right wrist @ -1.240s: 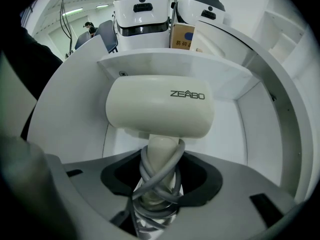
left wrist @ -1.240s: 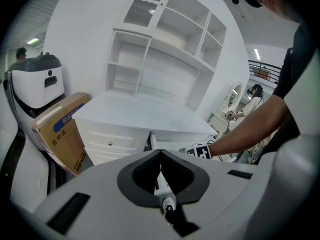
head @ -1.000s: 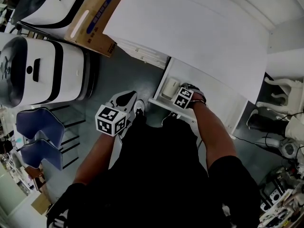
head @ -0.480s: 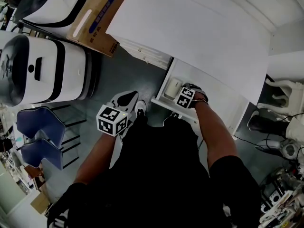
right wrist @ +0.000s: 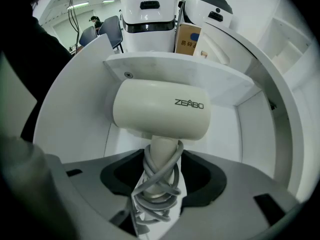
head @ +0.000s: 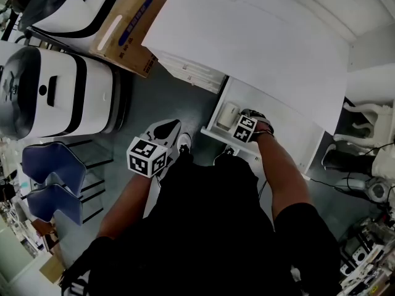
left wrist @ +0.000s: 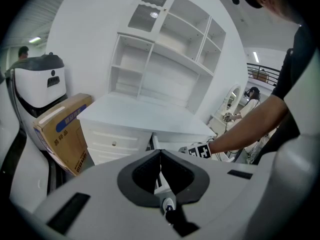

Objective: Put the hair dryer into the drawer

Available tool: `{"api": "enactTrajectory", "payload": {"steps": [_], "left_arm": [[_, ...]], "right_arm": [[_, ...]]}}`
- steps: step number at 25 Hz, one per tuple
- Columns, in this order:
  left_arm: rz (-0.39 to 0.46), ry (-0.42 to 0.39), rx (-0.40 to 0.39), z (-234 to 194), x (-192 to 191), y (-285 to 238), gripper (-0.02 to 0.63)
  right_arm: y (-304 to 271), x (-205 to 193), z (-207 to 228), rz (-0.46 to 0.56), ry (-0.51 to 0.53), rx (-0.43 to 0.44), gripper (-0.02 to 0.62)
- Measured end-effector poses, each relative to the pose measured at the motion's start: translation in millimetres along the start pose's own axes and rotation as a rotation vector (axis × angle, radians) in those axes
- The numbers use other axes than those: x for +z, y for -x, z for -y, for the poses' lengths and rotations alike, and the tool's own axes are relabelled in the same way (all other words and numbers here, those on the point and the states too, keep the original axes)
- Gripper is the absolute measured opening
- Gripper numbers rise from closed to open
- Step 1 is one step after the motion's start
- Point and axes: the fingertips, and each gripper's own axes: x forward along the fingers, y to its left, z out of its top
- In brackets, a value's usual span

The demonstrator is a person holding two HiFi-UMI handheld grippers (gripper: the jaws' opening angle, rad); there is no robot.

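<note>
Over open drawer [head: 284, 119] | right gripper [right wrist: 160, 184] clamps hair dryer [right wrist: 160, 109] handle, body at 12 o'clock, barrel 9–3 | left gripper [left wrist: 160, 170] jaws together, empty

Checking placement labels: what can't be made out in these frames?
- Right gripper view: the hair dryer body hides its underside, so contact with the drawer floor is unclear.
- Right gripper view: the wound cord covers the handle where it is held.
- Head view: the hair dryer is too small for detail, and the person's arm crosses the drawer's front edge.
</note>
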Motion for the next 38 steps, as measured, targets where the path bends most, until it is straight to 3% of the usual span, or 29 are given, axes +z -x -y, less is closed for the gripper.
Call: {"api": "enactTrajectory", "payload": {"steps": [8, 16, 21, 24, 27, 32, 38], "left_arm": [[0.023, -0.048, -0.074, -1.8, 11.9, 1.6, 0.011], [0.044, -0.128, -0.175, -4.8, 27.6, 6.9, 0.011], [0.068, -0.191, -0.266, -3.8, 38.4, 12.5, 0.011], [0.077, -0.224, -0.322, -0.9, 44.9, 16.7, 0.011], [0.074, -0.258, -0.381, 6.3, 45.9, 21.3, 0.011], [0.047, -0.296, -0.466, 22.0, 40.2, 24.4, 0.011], [0.084, -0.301, -0.506, 48.1, 49.3, 32.4, 0.011]], "right_arm": [[27.5, -6.9, 3.8, -0.015, -0.110, -0.075, 0.219], [78.9, -9.3, 12.6, 0.091, -0.427, -0.217, 0.219], [136.2, 9.5, 13.6, 0.304, -0.731, -0.367, 0.219], [176.2, 29.9, 3.9, 0.480, -0.933, -0.419, 0.219], [214.5, 46.0, -12.9, 0.610, -1.064, -0.460, 0.218], [267.0, 67.4, -41.9, 0.833, -1.202, -0.468, 0.218], [315.6, 81.3, -69.1, 1.032, -1.249, -0.449, 0.185]]}}
